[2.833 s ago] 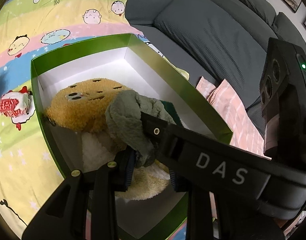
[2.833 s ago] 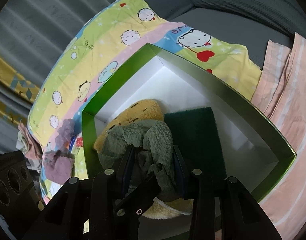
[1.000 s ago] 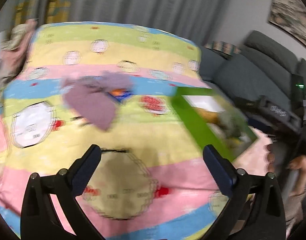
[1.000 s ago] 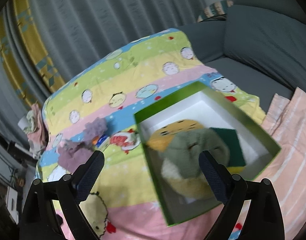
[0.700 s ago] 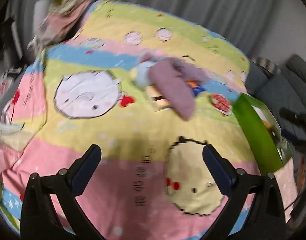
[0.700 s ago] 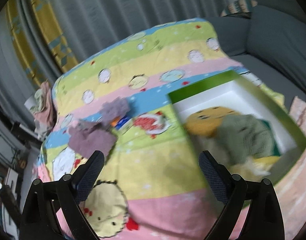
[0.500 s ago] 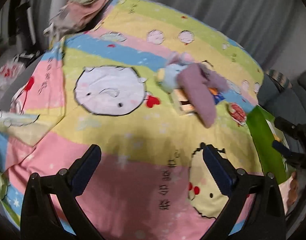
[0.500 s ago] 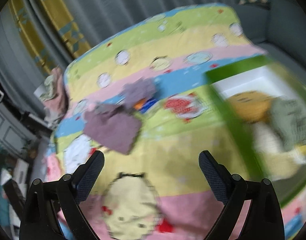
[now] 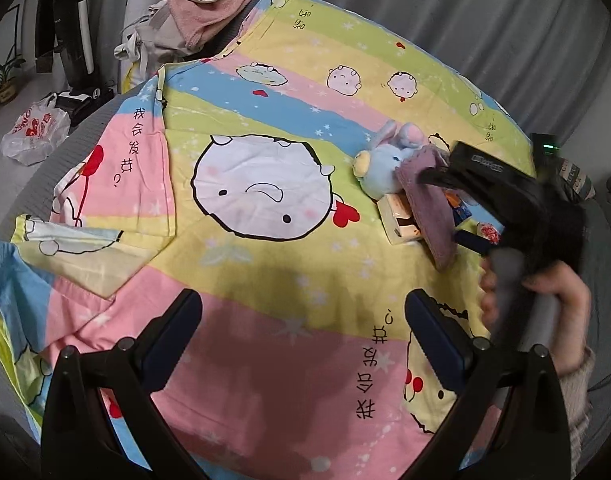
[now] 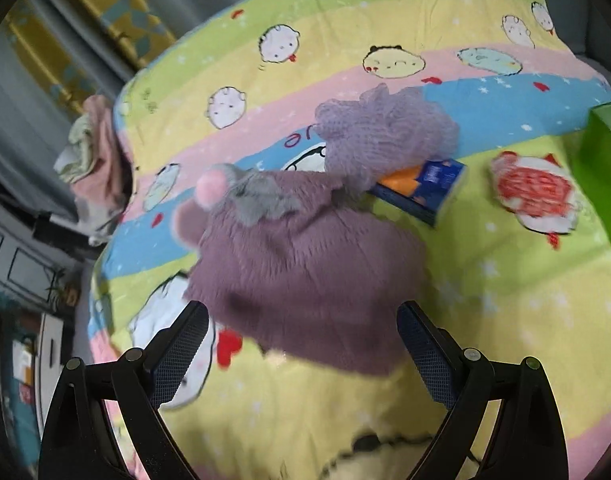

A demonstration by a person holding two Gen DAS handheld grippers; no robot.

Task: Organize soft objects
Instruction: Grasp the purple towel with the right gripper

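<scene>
A fuzzy mauve cloth (image 10: 305, 268) lies on the cartoon bedsheet (image 10: 505, 300), just ahead of my open, empty right gripper (image 10: 301, 344). Behind it are a lilac mesh bath puff (image 10: 385, 132), a blue tissue pack (image 10: 429, 184) and a grey plush ear with a pink tip (image 10: 241, 192). The green box's edge (image 10: 601, 168) shows at the right. In the left wrist view my open, empty left gripper (image 9: 303, 336) hovers over bare sheet. The blue plush toy (image 9: 385, 164), the mauve cloth (image 9: 429, 216) and a small packet (image 9: 397, 224) lie far right, with the right gripper body (image 9: 505, 200) above them.
A pile of pink and grey laundry (image 9: 201, 4) sits past the bed's far edge. A plastic bag (image 9: 33, 132) and a black appliance (image 9: 73, 40) are on the floor at left. Grey curtains (image 9: 465, 12) hang behind the bed.
Both grippers let go of the green cloth in the box, opened and swung left over the bed. The right one has closed in on the mauve cloth.
</scene>
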